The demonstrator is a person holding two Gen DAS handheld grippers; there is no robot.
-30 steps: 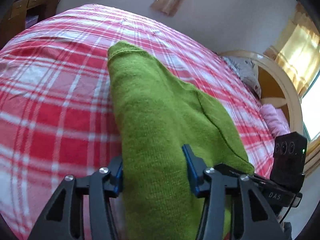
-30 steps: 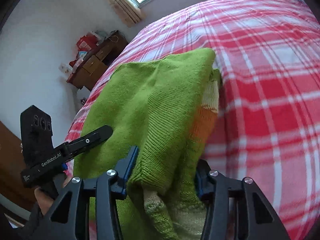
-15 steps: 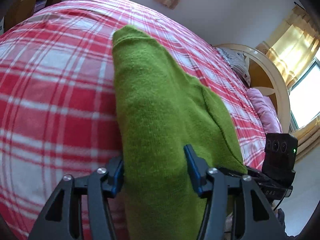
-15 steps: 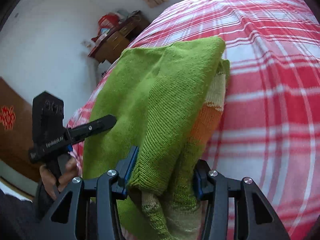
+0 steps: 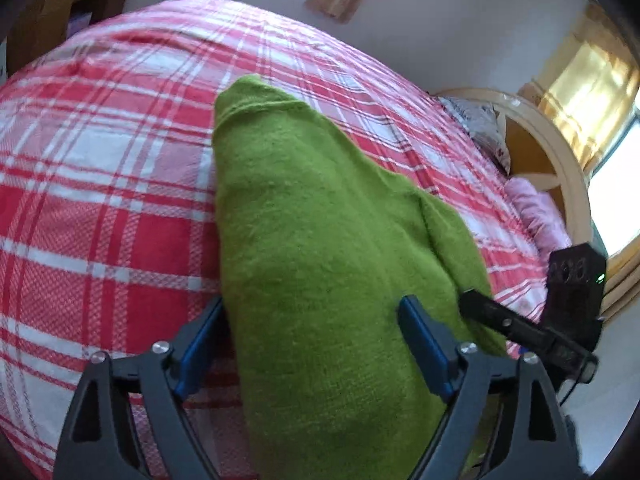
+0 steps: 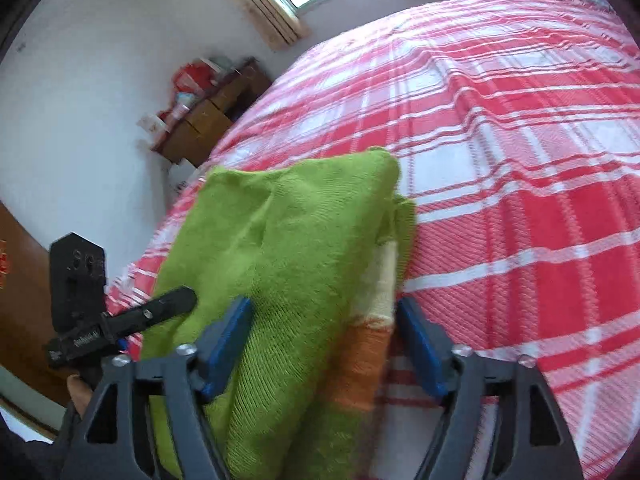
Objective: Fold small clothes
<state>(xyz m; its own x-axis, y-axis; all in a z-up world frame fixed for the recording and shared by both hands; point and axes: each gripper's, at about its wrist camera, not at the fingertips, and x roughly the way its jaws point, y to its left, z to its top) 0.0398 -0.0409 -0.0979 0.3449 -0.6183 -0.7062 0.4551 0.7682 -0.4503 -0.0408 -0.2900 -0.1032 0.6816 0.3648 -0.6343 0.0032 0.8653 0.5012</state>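
A folded green knit sweater [image 5: 320, 248] with cream and orange stripes on its lower layer lies on the red plaid bed; it also shows in the right wrist view [image 6: 288, 248]. My left gripper [image 5: 316, 344] is open, its blue pads standing on either side of the sweater's near edge. My right gripper [image 6: 324, 344] is open too, pads wide on either side of the other near corner, where the striped layer [image 6: 368, 332] shows. Each gripper appears in the other's view, the right one [image 5: 532, 332] and the left one [image 6: 132, 320].
The red and white plaid bedspread [image 5: 100, 184] covers the bed. A curved headboard [image 5: 560, 168] with pillows is at the right. A wooden dresser [image 6: 208, 116] with clutter stands by the wall. Curtained windows are behind.
Both grippers' jaws have opened from around the sweater, which now rests lower and flatter on the bed. Both cameras have tilted and shifted a little.
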